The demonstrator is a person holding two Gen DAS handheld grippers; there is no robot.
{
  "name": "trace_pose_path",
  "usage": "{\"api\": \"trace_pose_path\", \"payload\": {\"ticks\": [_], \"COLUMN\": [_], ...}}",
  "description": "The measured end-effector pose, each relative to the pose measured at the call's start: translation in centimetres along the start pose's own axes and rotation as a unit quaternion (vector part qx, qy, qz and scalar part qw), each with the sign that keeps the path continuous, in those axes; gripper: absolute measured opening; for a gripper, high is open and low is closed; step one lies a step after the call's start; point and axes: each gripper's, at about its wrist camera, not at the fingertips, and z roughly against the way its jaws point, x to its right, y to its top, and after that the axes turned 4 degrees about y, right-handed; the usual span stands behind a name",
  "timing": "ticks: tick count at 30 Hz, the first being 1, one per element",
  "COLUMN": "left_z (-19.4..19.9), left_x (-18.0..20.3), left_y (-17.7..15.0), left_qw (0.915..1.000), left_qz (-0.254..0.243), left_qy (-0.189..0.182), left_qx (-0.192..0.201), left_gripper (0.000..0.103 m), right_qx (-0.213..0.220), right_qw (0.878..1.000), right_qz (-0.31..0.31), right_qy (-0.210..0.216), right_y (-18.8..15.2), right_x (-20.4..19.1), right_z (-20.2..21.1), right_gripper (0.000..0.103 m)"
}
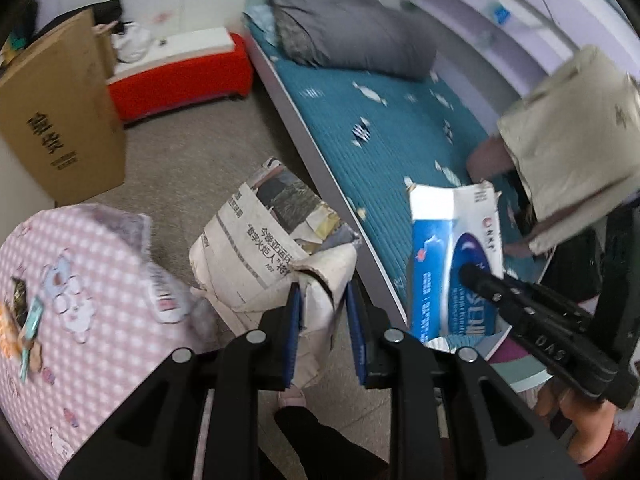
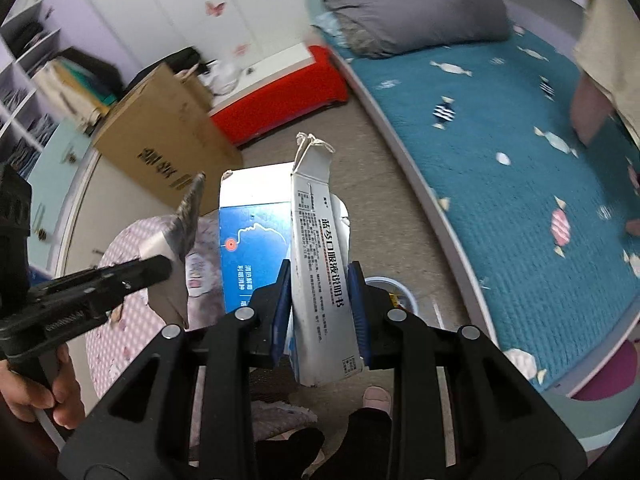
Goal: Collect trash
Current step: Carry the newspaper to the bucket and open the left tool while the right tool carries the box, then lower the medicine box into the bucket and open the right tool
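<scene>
Two grippers carry trash above a bedroom floor: the left gripper (image 1: 322,312), at lower centre of its view, clamps a crumpled newspaper (image 1: 264,240), while the right gripper (image 2: 320,300) pinches a torn blue-and-white medicine box (image 2: 316,264) upright at frame centre, beside the teal bed (image 2: 520,184).

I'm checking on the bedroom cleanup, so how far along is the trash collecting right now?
Mid-job. Done: two pieces are picked up. In hand: the left claw is clamped on a crumpled newspaper, and the right claw grips a flattened blue-and-white medicine box. Left: neither is dropped yet. A round white bin shows on the floor below the box, partly hidden.
</scene>
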Motion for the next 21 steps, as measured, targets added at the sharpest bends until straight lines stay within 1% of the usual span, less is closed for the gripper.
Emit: {"api": "trace_pose_path", "payload": {"ticks": [4,7,8,9,10,11,14,21], "left_z": [-2.3,-3.4,-3.7,-4.1,-4.3,-4.6,-5.1,-4.3], "left_x": [2.6,4.1,4.5,4.7,4.9,5.0,5.0,4.6], "left_y": [0.6,1.0,1.1,1.3,1.4,1.4,1.5,1.5], "left_qw": [0.9996,0.9991,0.999,0.9989,0.9989,0.999,0.9982,0.9982], "left_qz": [-0.015,-0.021,-0.023,-0.022,-0.02,-0.018,-0.016,-0.008], "left_qy": [-0.01,-0.013,-0.013,-0.01,-0.005,0.006,0.02,0.041], "left_qx": [-0.024,-0.035,-0.038,-0.041,-0.042,-0.041,-0.053,-0.044], "left_gripper": [0.023,0.029,0.041,0.062,0.069,0.071,0.071,0.071], "right_qx": [0.004,0.007,0.007,0.007,0.005,0.004,-0.002,-0.018], "right_qw": [1.0,0.999,0.999,0.999,0.999,0.999,0.999,0.999], "right_qz": [-0.025,-0.04,-0.043,-0.046,-0.049,-0.05,-0.051,-0.037], "right_qy": [-0.01,-0.014,-0.015,-0.017,-0.017,-0.017,-0.014,-0.001], "right_y": [0.1,0.2,0.2,0.3,0.3,0.3,0.2,0.1], "right_x": [3.7,5.3,5.8,6.1,6.5,6.8,7.1,6.0], "right_z": [0.8,1.1,1.2,1.2,1.1,1.1,0.8,-0.5], "right_gripper": [0.027,0.027,0.027,0.027,0.027,0.027,0.027,0.027]}}
